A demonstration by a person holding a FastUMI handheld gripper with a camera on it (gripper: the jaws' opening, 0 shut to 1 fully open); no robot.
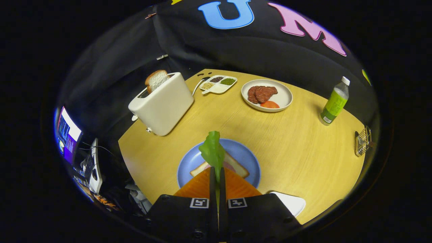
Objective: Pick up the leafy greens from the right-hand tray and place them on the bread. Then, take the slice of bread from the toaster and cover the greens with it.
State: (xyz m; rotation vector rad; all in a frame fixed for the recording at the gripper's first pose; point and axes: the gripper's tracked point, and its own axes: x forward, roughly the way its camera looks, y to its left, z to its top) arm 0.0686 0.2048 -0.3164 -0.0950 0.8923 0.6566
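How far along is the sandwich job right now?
Done: the leafy greens are picked up. In hand: the gripper is shut on them, above the bread on the blue plate. Left: release them, then move the slice from the toaster.

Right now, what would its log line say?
gripper shut on leafy greens | above bread on blue plate | toaster slice waiting

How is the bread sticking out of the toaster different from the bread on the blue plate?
The toaster slice stands upright in the white toaster, with only its top showing; the plate slice lies flat on the blue plate. The toaster slice is bare; the plate slice sits just beyond the gripper, which is shut on the leafy greens above it. Both look like pale, crusted bread.
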